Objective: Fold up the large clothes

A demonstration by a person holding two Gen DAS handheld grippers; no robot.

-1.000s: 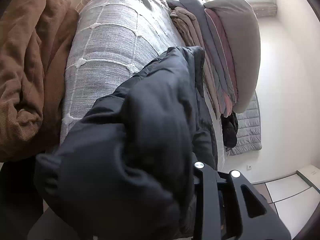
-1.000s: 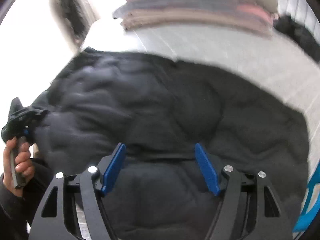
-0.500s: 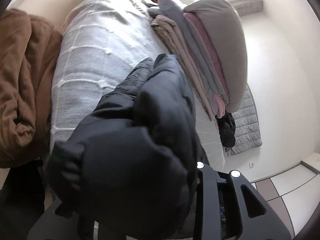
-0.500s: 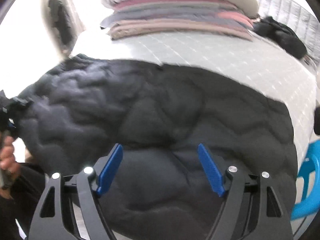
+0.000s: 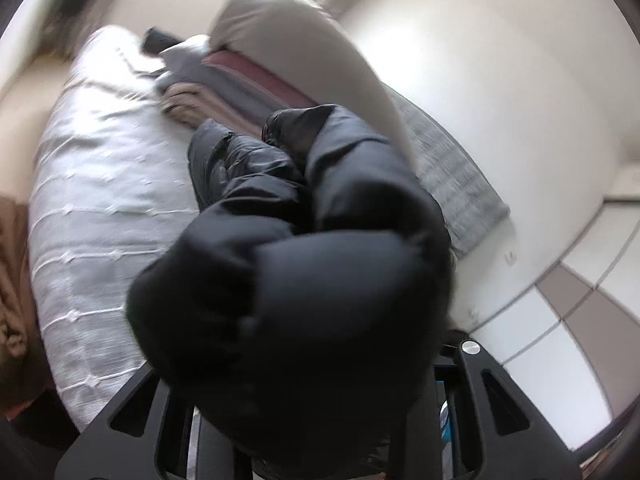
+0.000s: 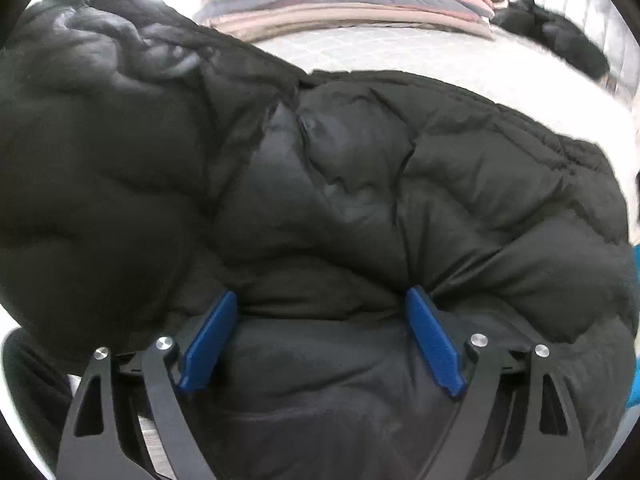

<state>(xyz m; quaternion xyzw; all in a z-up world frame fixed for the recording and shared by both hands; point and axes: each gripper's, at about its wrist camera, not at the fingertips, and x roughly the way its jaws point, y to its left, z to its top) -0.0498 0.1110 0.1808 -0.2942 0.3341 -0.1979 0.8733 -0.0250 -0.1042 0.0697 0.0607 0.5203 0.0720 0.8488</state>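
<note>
Right gripper (image 6: 320, 320): jaws are seen spread wide, blue pads (image 6: 210, 344) apart, w/ a thick fold of the black puffer jacket (image 6: 360, 184) bulging between them; pads appear pressed against the fabric on both sides, but a firm pinch can't be confirmed. The jacket is spread across most of the right wrist view, a big puffy mass raised at upper left, the rest lying on the pale grey bedspread (image 6: 400, 56).

Left gripper (image 5: 304, 420): fingertips are hidden behind a bunched wad of the same jacket (image 5: 296, 280), so jaw state can't be told; only the black frame is visible at bottom. The wad is held up close to the lens, the remainder trailing down toward the bedspread (image 5: 100, 200).

Beyond the jacket, a stack of folded clothes (image 5: 248, 80) is seen on the bed, topped by a large beige item. A small dark garment (image 6: 552, 36) lies just beside the stack. A brown garment (image 5: 12, 280) is seen at far left, tiled floor (image 5: 580, 320) at right. The left view is blurred.
</note>
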